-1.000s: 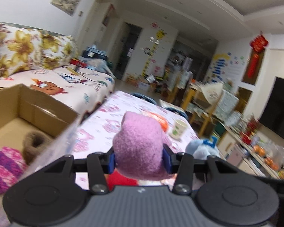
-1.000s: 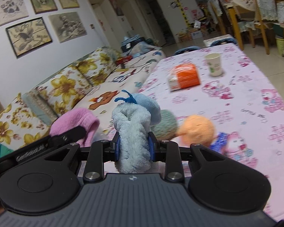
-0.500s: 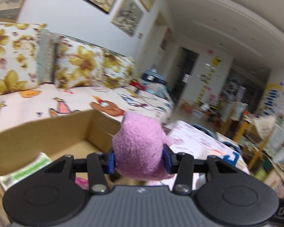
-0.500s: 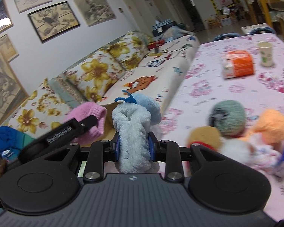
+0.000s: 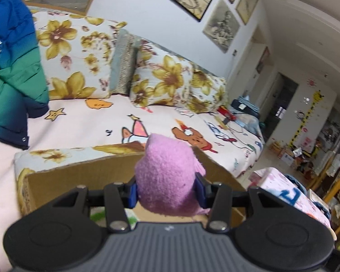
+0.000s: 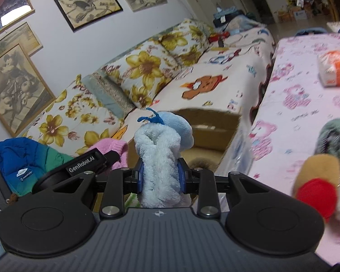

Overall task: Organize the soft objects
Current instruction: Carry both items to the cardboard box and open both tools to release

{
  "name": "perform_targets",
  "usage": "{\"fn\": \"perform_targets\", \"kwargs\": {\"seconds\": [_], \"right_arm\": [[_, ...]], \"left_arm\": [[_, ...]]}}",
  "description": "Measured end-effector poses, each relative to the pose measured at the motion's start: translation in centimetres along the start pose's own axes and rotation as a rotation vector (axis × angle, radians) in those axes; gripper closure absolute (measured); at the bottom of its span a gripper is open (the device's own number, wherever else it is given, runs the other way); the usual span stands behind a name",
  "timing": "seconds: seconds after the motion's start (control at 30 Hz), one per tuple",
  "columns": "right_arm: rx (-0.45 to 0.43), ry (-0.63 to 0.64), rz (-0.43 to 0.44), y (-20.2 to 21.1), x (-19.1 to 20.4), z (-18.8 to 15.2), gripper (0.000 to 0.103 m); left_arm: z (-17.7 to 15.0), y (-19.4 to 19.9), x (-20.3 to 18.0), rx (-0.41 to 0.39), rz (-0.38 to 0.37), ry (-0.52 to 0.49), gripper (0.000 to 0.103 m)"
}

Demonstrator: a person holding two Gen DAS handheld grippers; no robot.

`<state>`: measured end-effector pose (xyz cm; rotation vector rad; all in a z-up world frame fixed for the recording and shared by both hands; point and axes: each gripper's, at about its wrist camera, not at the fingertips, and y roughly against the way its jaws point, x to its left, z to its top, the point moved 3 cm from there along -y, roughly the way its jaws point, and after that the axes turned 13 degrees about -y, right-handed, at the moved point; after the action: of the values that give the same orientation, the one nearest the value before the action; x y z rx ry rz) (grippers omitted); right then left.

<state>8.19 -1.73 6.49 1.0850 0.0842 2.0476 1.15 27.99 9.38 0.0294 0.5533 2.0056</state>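
Beyond your fingers the cardboard box [image 6: 212,133] waits, both pairs pinching: left on the pink plush [image 5: 167,176], right on the blue plush [image 6: 162,156], neither dropped, several toys seemingly left on the worktop [image 6: 290,104].

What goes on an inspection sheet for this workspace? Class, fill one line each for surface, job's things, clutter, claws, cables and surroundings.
Surface: table with pink cartoon cloth, beside the sofa.
Job's things: pink toy and blue toy, both gripped; cardboard box open between sofa and table; more soft toys on the table's near edge.
Clutter: orange packet on the table; blue-green jacket on the sofa.
Claws: left claw shut on the pink toy above the box; right claw shut on the blue toy.
Cables: nothing seen.
Surroundings: framed pictures on the wall, floral cushions, doorway beyond.
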Motion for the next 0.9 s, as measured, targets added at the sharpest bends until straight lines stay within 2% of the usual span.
{"fn": "perform_targets", "kwargs": {"seconds": [0.07,0.13,0.2,0.23,0.3,0.33,0.43,0.57,0.77,0.9], "right_arm": [[0.016,-0.007,0.006,-0.3,-0.1,-0.3,0.064],[0.033,-0.018,0.018,-0.5,-0.3,-0.6,0.057],[0.043,-0.021,0.014,-0.3,-0.4,-1.0,0.034],[0.041,-0.022,0.019,0.0,-0.4,-1.1,0.029],[0.017,-0.012,0.024,0.9,-0.3,-1.0,0.009],[-0.005,0.002,0.019,1.6,-0.2,-0.9,0.006],[-0.082,0.045,-0.036,3.8,0.0,-0.4,0.003],[-0.172,0.075,-0.110,7.6,-0.9,-0.1,0.002],[-0.261,0.093,-0.200,11.7,-2.6,-0.3,0.002],[-0.292,0.087,-0.228,13.1,-3.5,-0.4,0.002]], "left_arm": [[0.1,-0.3,0.3,0.007,0.011,0.006,0.056],[0.1,-0.6,0.5,0.014,0.020,0.005,0.056],[0.2,-0.9,0.7,0.019,0.027,0.002,0.055],[0.2,-0.8,0.7,0.020,0.034,-0.001,0.055],[0.2,-0.9,0.6,0.018,0.047,-0.007,0.053],[0.2,-0.9,0.5,0.016,0.042,-0.016,0.049],[0.3,-0.7,-0.2,-0.002,0.032,-0.058,0.028],[0.1,-0.2,-1.6,-0.030,-0.010,-0.124,0.018],[-0.5,0.5,-3.8,-0.037,-0.068,-0.188,0.008],[-0.7,1.0,-4.8,-0.057,-0.098,-0.225,0.007]]}}
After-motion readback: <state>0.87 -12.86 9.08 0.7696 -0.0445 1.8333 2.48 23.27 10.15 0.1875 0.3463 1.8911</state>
